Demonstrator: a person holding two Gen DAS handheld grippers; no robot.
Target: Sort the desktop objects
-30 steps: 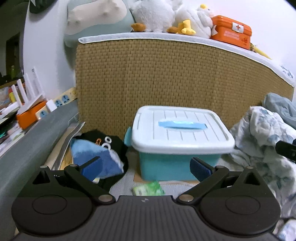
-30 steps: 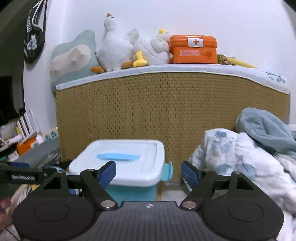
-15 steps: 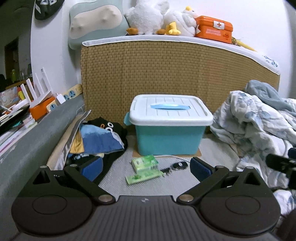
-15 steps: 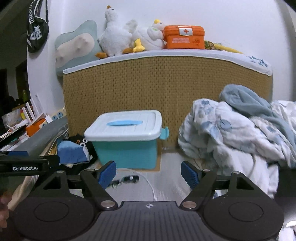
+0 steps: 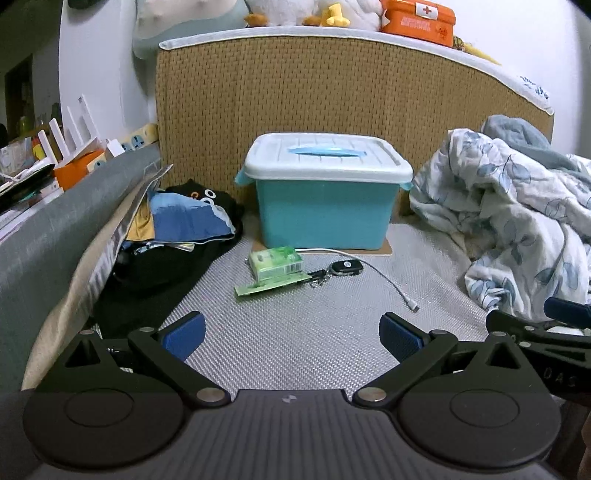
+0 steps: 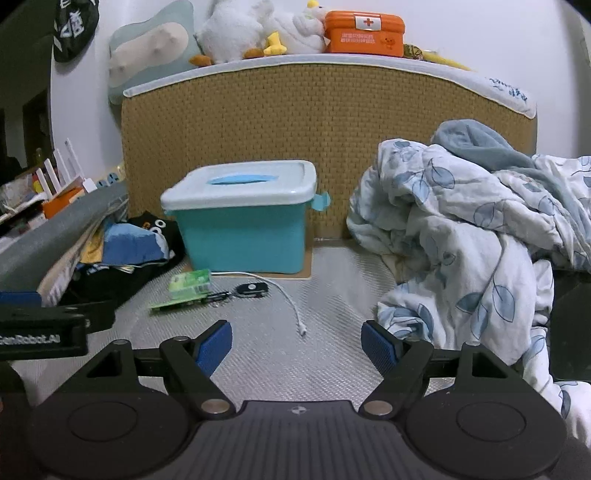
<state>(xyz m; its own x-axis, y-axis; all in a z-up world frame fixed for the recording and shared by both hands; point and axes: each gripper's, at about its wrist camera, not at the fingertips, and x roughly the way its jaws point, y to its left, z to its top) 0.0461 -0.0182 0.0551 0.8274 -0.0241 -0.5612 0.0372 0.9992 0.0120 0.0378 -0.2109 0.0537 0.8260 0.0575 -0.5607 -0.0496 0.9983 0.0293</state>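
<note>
A teal storage box [image 5: 323, 214] with a closed pale lid [image 5: 325, 157] stands on the grey mat against the woven headboard; it also shows in the right wrist view [image 6: 243, 236]. In front of it lie a green tissue pack [image 5: 275, 260] [image 6: 190, 282], a flat green card [image 5: 271, 285] [image 6: 177, 303], a black key fob with keys [image 5: 343, 267] [image 6: 251, 288] and a white cable [image 5: 391, 284] [image 6: 290, 299]. My left gripper [image 5: 291, 338] is open and empty, well short of them. My right gripper [image 6: 297, 343] is open and empty, near the cable's end.
A pile of dark and blue clothes [image 5: 184, 221] lies left of the box. A rumpled floral quilt [image 5: 509, 221] [image 6: 469, 240] fills the right side. A grey padded rail [image 5: 55, 229] runs along the left. Plush toys and an orange first-aid box [image 6: 364, 33] sit on the headboard.
Both grippers have pulled back from the box and tilted down. The small items on the mat have come into full view. Both grippers stay open.
</note>
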